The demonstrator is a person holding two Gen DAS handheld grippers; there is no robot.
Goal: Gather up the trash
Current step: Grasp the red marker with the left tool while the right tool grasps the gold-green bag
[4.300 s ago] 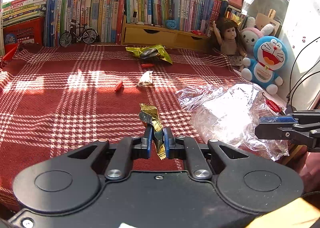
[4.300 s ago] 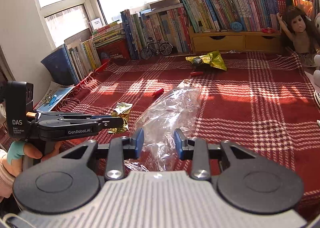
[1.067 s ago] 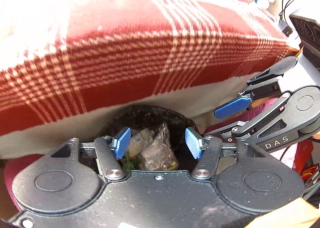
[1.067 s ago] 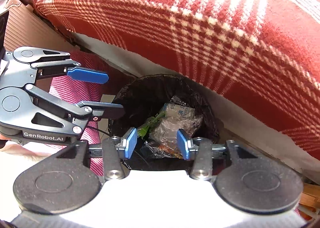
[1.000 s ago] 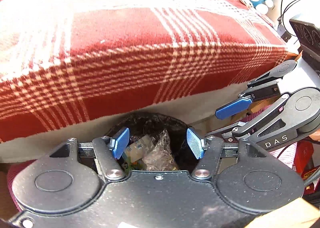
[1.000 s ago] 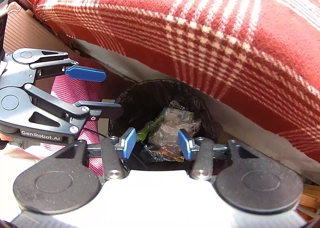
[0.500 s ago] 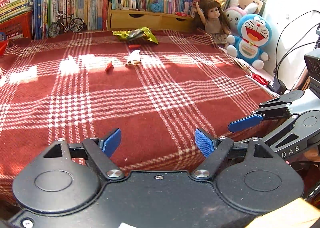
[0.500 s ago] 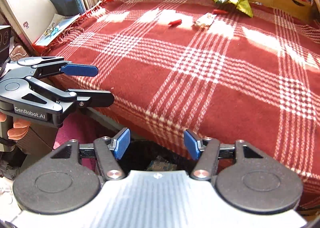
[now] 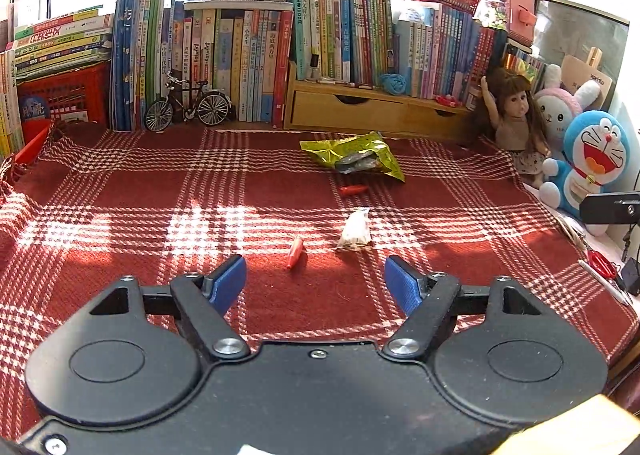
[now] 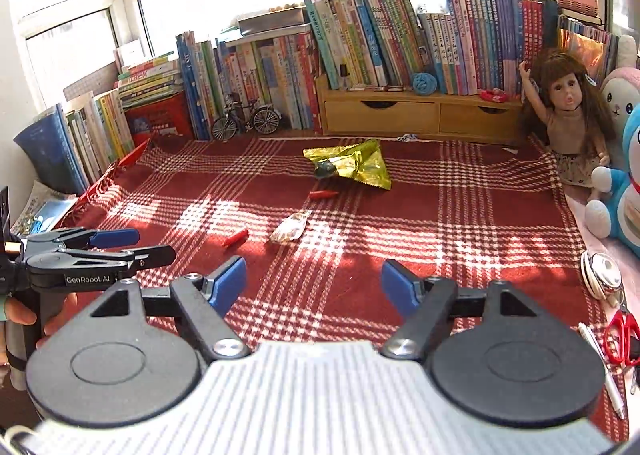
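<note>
Bin and its contents have dropped out of view; we now look across the red plaid blanket [image 9: 120, 191] again. Our left gripper [image 9: 316, 287] is closing from a wide spread, our right gripper [image 10: 311, 283] is opening; nothing sits between either pair of jaws. Left to collect: near red scrap [image 9: 295, 251], pale wrapper [image 9: 355, 232], far red scrap [image 9: 353, 189], gold bag [image 9: 352, 154].

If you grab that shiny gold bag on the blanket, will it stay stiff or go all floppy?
Probably floppy: the gold bag already lies crumpled and creased on the blanket. It looks thin and nearly empty, so likely very light. Its foil looks glossy, so it might slip or crinkle when squeezed.
</note>
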